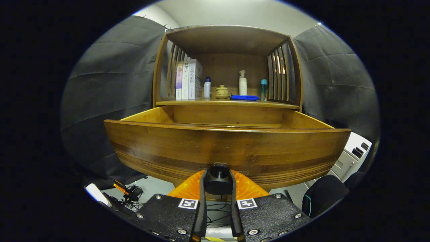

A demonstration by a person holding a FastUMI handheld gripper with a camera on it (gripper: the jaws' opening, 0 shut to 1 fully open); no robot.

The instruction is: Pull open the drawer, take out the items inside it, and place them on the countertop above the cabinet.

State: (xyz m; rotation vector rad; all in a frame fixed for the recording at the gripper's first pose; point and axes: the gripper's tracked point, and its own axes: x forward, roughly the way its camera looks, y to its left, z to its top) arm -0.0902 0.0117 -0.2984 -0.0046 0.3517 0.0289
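Observation:
The wooden drawer (225, 148) stands pulled out of the cabinet toward me, its front panel wide across the view. Its dark round knob (218, 181) sits between my fingers, and my gripper (218, 183) is shut on it. The drawer's inside is hidden behind the front panel, apart from the inner walls. Above the drawer runs the countertop (275, 104), inside an open wooden shelf. On it, beyond the fingers, stand several books (188, 80), a small white bottle (207, 88), a squat ceramic jar (221, 91), a white pump bottle (243, 84), a blue flat item (244, 97) and a teal-capped bottle (263, 89).
Slatted wooden sides (280, 74) close the shelf left and right. Black cloth hangs on both sides of the cabinet. A white box-like unit (352, 158) stands low at the right, with a dark rounded object (326, 196) before it. Cables and small tools (129, 193) lie on the floor at the left.

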